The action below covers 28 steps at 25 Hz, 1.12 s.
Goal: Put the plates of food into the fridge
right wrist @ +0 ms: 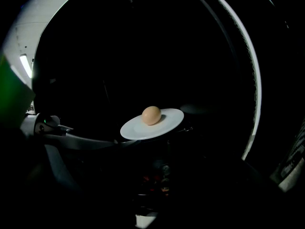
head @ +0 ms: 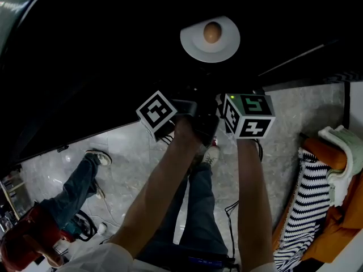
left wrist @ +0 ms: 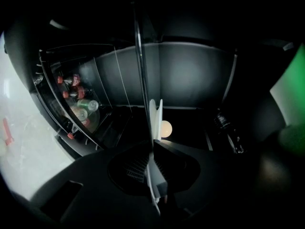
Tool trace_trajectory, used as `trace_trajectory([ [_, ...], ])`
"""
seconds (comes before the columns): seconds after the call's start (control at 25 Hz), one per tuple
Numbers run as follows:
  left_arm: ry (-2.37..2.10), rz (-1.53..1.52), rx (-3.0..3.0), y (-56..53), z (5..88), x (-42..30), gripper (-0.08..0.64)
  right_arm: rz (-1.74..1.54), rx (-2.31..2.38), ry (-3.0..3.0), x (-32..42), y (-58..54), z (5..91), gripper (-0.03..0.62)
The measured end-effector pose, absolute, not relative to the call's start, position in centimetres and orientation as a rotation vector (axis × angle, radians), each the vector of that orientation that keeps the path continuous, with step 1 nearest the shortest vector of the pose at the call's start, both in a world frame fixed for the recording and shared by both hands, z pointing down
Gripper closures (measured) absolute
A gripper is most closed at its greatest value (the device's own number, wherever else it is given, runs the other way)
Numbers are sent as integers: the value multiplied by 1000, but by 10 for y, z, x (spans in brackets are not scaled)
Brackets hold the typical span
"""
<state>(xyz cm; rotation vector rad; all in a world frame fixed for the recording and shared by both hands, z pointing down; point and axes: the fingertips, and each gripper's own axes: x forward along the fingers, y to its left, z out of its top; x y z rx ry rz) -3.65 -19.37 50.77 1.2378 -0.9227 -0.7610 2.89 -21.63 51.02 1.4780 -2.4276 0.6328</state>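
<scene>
A white plate (head: 210,49) carrying one brown egg (head: 212,32) hangs in the dark fridge opening ahead of both marker cubes. In the left gripper view the plate (left wrist: 153,116) shows edge-on, with the egg (left wrist: 165,128) just to its right. My left gripper (left wrist: 153,149) is shut on the plate's near rim. From the right gripper view the plate (right wrist: 157,125) and egg (right wrist: 151,115) sit level, the left gripper's arm (right wrist: 76,140) reaching in from the left. My right gripper (right wrist: 159,168) is below and behind the plate, its jaws lost in darkness.
The fridge door shelf (left wrist: 71,123) at left holds several bottles (left wrist: 78,97). The grey inner back wall (left wrist: 186,75) lies ahead. A dark bottle (left wrist: 228,130) lies at right. A person in jeans (head: 71,191) crouches on the tiled floor; striped cloth (head: 309,203) is at right.
</scene>
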Motion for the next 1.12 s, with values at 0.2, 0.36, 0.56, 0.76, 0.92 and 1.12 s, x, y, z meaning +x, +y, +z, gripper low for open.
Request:
trace_trajectory([
  [0.2, -923, -761, 1233, -193, 509, -37, 543, 635, 1506, -2461, 32, -207, 503, 422],
  [0.36, -927, -740, 1225, -192, 512, -36, 543, 559, 1561, -2439, 37, -216, 495, 422],
  [0.56, -923, -731, 1218, -190, 516, -36, 543, 518, 1576, -2436, 34, -225, 496, 422],
  [0.76, -925, -724, 1216, -188, 517, -35, 543, 452, 1587, -2417, 31, -229, 495, 422],
  [0.92, -922, -725, 1217, -188, 517, -35, 543, 403, 1603, -2423, 29, -225, 489, 422],
  [1.12, -904, -744, 1206, -188, 516, -34, 543, 339, 1668, -2419, 37, -224, 482, 422],
])
